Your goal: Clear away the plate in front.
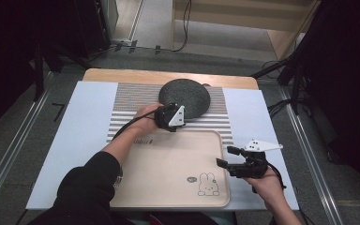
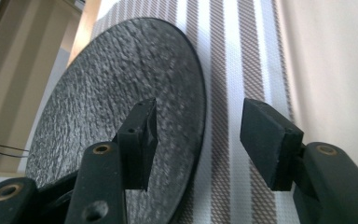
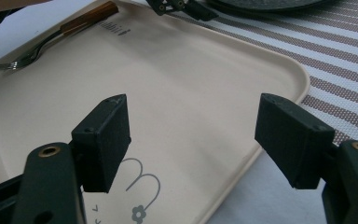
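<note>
A round, dark, rough-surfaced plate (image 1: 185, 96) lies on a striped mat (image 1: 131, 103) at the back of the table. My left gripper (image 1: 173, 117) is at the plate's near-left rim. In the left gripper view its jaws (image 2: 198, 135) stand open astride the rim of the plate (image 2: 112, 93), one pad over the plate and the other over the mat (image 2: 228, 56); neither pad presses on it. My right gripper (image 1: 226, 157) hovers open at the right edge of a beige tray (image 1: 168, 164), nothing between its jaws (image 3: 196, 135).
A fork (image 3: 42, 44) with a brown handle lies at the tray's (image 3: 191, 84) far corner. A rabbit drawing (image 1: 207, 183) marks the tray's near right. The mat and tray rest on a white board (image 1: 84, 126) over a wooden tabletop (image 1: 168, 75).
</note>
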Tool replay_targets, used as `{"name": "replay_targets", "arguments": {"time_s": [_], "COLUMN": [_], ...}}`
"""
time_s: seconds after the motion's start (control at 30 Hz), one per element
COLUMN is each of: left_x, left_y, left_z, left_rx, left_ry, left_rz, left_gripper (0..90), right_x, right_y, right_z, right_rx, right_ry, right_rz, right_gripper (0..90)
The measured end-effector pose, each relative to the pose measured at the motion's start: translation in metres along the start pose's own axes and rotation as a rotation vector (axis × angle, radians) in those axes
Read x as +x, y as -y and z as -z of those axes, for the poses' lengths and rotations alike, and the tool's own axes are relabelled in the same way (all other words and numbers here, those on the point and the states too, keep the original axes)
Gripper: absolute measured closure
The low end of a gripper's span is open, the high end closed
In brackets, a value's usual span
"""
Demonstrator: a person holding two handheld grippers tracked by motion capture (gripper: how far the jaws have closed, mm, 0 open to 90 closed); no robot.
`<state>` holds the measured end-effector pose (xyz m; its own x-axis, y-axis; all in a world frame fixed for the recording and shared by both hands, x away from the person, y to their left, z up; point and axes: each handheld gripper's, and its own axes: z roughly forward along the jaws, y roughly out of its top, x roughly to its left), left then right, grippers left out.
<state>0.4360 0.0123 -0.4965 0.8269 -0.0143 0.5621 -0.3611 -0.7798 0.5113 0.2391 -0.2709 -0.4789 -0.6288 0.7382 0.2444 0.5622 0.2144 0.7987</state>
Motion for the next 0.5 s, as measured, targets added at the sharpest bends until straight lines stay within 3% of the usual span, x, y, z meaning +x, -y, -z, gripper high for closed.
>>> {"name": "replay_targets", "arguments": {"time_s": [0.2,0.27,0.37,0.5], "left_x": [0.001,0.0,0.0,0.0], "left_y": [0.004,0.004,0.005,0.007], "left_z": [-0.01,-0.012,-0.015,-0.015], "left_rx": [0.054,0.073,0.08,0.062], "left_ry": [-0.029,-0.065,-0.086,-0.079], "left_rz": [-0.05,-0.073,-0.106,-0.118], "left_gripper": [50.0,51.3,56.0,60.0], "right_x": [0.0,0.0,-0.001,-0.001], "right_y": [0.0,0.0,0.0,0.001], "right_z": [0.001,0.001,0.002,0.003], "right_rx": [-0.004,-0.005,-0.006,-0.008], "right_ry": [0.0,-0.001,0.004,0.003], "right_rz": [0.001,-0.003,-0.005,-0.011], "right_gripper": [24.7,24.7,24.8,24.8]}}
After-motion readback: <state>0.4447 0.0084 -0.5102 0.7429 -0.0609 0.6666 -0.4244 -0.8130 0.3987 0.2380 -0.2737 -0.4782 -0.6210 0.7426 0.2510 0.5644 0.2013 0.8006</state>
